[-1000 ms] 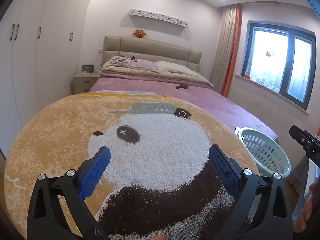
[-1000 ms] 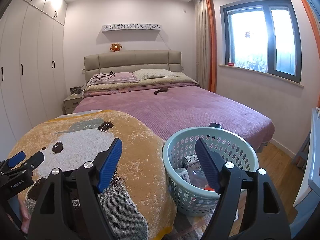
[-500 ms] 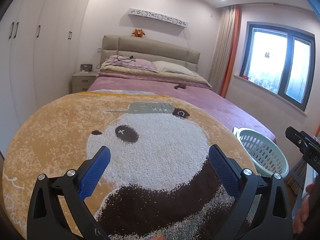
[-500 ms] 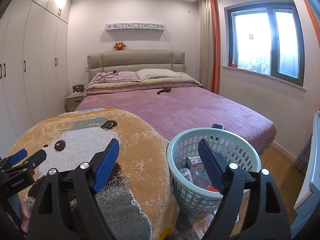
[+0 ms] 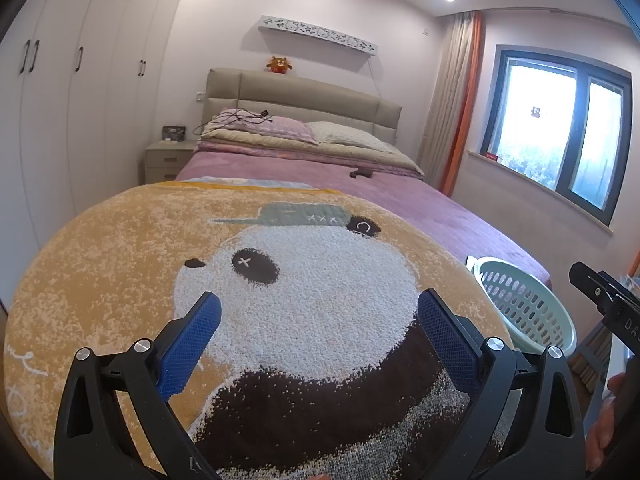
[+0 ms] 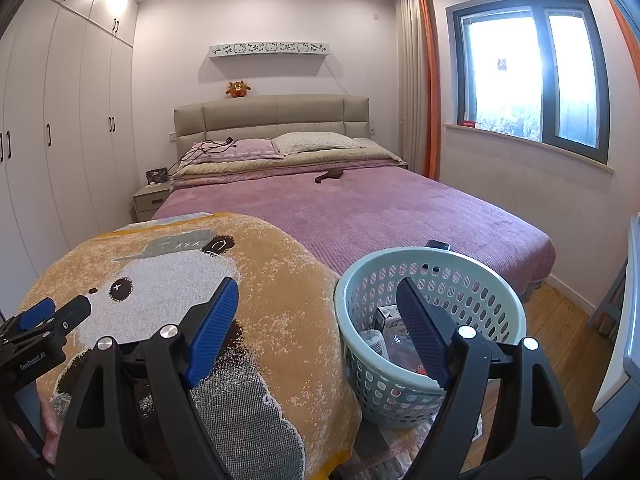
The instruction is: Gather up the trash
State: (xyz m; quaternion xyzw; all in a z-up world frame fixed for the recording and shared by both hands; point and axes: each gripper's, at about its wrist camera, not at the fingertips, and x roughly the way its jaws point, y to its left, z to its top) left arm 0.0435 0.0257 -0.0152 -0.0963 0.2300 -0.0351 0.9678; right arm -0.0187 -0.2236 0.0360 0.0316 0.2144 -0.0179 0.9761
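Green basket (image 6: 432, 264): 1 | panda blanket (image 5: 304, 280): 1 | pillows (image 6: 316, 142): 2

Panda blanket (image 5: 280, 280): nubby woven cloth. Bedspread (image 6: 380, 216): matt ribbed purple fabric. Basket (image 6: 496, 280): smooth perforated plastic. Headboard (image 6: 276, 116): padded, leather-like. Floor (image 6: 560, 320): glossy wood.

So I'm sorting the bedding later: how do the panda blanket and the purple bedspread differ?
The panda blanket is orange-yellow with a white and brown panda picture; the purple bedspread is one plain colour. The panda blanket has a nubbly, speckled weave, while the purple bedspread looks finely ribbed. The panda blanket covers only the near corner beside the basket; the purple bedspread runs up to the pillows. Both lie flat on the bed.
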